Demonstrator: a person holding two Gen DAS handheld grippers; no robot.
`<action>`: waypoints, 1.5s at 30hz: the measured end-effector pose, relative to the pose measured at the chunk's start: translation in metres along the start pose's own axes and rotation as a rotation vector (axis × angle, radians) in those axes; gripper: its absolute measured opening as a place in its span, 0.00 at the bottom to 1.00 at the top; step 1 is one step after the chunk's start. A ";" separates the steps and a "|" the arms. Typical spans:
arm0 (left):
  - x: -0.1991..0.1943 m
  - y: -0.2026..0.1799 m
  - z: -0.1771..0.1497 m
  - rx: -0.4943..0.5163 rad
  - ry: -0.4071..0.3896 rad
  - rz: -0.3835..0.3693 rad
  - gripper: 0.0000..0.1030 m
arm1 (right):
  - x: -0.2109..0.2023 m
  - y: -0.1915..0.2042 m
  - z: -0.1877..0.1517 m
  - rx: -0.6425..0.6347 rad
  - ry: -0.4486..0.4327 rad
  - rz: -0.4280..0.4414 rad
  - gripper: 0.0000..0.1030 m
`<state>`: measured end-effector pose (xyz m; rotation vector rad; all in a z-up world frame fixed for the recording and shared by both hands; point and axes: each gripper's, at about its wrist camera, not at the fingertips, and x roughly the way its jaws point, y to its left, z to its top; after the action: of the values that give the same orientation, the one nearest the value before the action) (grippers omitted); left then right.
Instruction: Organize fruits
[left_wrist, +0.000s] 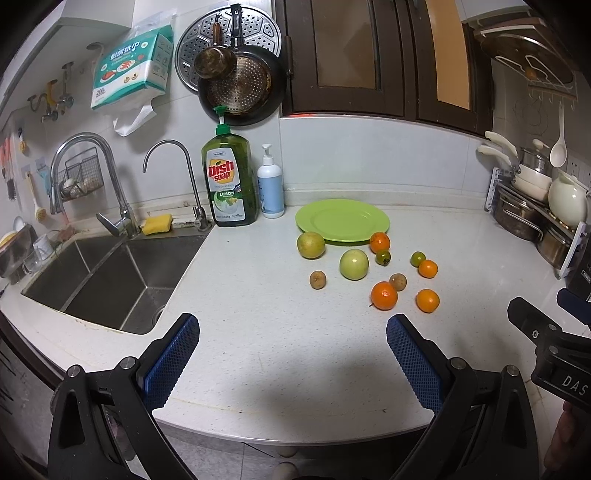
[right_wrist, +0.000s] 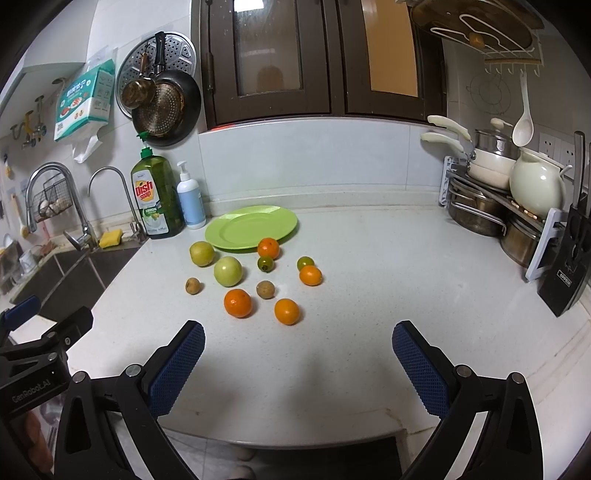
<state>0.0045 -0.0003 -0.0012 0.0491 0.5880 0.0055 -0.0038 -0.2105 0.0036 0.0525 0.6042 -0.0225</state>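
Fruits: ten loose round ones sit on the speckled white stone worktop (right_wrist: 369, 280), just in front of the flat lime-green plastic plate (right_wrist: 255, 227). None are on the plate yet, so I'd say the job is at the very start.
Worktop: hard, smooth and flat, so anything round will roll if nudged.
Plate: shallow with a low rim and glossy. Set the fruit down gently near the middle, don't drop it.
Pale green apple-like fruit (right_wrist: 228, 271): the biggest, smooth and waxy-looking. It needs a wide grip across the middle.
Yellow-green round fruit (right_wrist: 202, 253): almost touching the plate's front edge, skin a bit duller.
Big orange mandarin with dimpled skin (right_wrist: 238, 303): probably soft, so squeeze lightly. Three more orange ones lie nearby.
Small brown rough-skinned balls: one at (right_wrist: 192, 285), one at (right_wrist: 266, 289). They look like longans, but I can't be sure.
Tiny green-orange fruits: two, smallest of the lot, easy to flick away.
Right gripper (right_wrist: 297, 352): fingers spread wide, holding nothing, hovering over the near worktop short of the fruit.
Left gripper (left_wrist: 291, 350): same deal, fingers wide apart and empty, blue knobbly rubber pads (left_wrist: 171, 363) look grippy.
Tip: I'd take the nearest mandarin first, straddle it so both pads land level, then close slowly.
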 end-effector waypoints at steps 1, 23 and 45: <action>0.000 0.000 0.000 0.000 0.000 0.000 1.00 | 0.001 -0.001 0.000 0.000 0.001 0.000 1.00; 0.043 -0.008 0.015 0.083 0.036 -0.100 0.95 | 0.039 0.001 0.002 0.001 0.046 -0.018 0.99; 0.141 -0.046 0.027 0.457 0.084 -0.487 0.68 | 0.130 0.014 0.010 -0.036 0.228 -0.064 0.70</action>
<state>0.1369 -0.0444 -0.0591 0.3496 0.6636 -0.6026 0.1088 -0.1982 -0.0616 0.0007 0.8334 -0.0681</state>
